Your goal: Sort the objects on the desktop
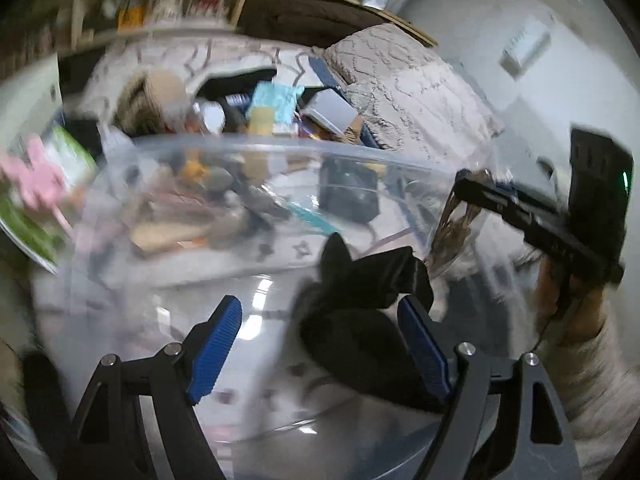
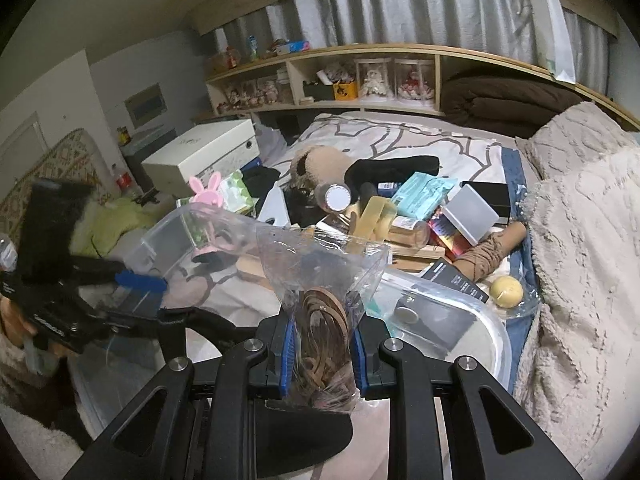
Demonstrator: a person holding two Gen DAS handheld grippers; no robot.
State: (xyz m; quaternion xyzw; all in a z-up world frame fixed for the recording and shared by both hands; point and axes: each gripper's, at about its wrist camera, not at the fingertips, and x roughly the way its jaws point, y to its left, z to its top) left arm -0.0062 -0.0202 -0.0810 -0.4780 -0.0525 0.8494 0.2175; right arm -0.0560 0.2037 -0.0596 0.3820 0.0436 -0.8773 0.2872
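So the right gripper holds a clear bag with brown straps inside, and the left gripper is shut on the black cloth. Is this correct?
Not quite. The left gripper is open, and the black cloth lies loose between its fingers, as the left wrist view shows. The right gripper does hold the clear bag of brown straps.

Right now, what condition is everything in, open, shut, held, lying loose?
Left gripper: open, its blue pads spread wide.
Black cloth: loose between those pads, over the clear bin.
Right gripper: shut on the plastic bag.
Plastic bag: held upright, brown straps coiled inside.
Clear bin: lidless, open on top.
Yellow ball: lying loose beside the bin.
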